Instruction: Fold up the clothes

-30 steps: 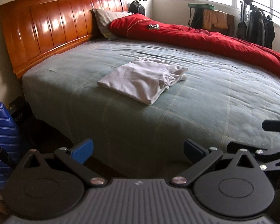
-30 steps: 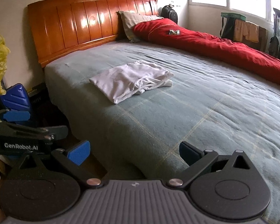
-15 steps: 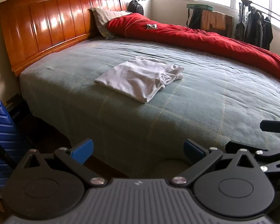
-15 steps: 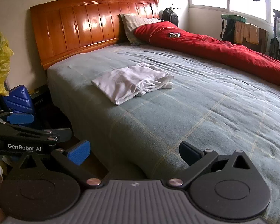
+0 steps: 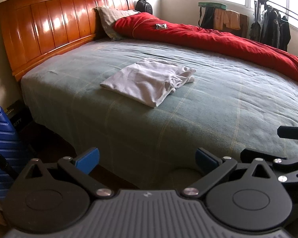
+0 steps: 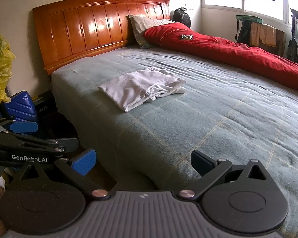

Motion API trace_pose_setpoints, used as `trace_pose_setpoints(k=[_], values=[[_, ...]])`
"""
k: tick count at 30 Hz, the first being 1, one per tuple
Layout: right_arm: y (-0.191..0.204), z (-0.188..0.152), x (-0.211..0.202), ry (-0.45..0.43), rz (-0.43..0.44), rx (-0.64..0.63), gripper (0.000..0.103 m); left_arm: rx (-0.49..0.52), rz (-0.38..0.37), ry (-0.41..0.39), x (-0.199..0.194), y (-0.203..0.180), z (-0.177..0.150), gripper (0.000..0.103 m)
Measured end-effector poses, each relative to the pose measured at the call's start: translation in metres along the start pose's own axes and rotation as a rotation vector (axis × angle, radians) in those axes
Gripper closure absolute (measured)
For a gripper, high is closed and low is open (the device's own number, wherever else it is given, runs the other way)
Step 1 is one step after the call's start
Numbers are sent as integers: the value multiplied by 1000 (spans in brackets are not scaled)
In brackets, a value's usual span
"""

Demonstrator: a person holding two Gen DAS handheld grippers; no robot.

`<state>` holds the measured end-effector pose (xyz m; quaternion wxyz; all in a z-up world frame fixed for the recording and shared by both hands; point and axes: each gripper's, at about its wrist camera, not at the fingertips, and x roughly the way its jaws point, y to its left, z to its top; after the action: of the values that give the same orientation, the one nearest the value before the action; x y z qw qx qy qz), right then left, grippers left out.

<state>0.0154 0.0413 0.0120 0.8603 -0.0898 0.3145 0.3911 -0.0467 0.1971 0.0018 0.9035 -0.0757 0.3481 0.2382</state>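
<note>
Both my claws, left gripper [image 5: 147, 158] and right gripper [image 6: 143, 159], wide, empty. White garment [image 5: 149, 81] mid-bed [image 5: 238, 103]: soft, light, limp; pinch near-edge corners.

The folded shirt [image 5: 149, 81] lies on the bed [image 5: 218, 107], near its front edge. Behind the shirt the quilt [image 5: 218, 39] runs along the bed's far side, the pillow [image 5: 109, 22] against the headboard [image 5: 49, 27] to the shirt's left. Left of the bed, a suitcase [image 5: 2, 138] stands on the floor.
</note>
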Motion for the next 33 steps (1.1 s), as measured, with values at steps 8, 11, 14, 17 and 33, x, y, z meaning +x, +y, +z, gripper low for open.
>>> trace_pose_setpoints(k=[8,11,14,17,33], values=[[0,0,1,1,0,1,0,5,9,12,2,-1,0,1],[-1,0,1,1,2,1,0,5,8,10,1,-1,0,1],[-2,0,1,1,3,1,0,6,9,10,1,-1,0,1],[-2,0,1,1,3,1,0,4,11,11,1,-1,-1,1],[0,-2,0,2,-1,4,0,-2,3,1,0,1,-2,1]])
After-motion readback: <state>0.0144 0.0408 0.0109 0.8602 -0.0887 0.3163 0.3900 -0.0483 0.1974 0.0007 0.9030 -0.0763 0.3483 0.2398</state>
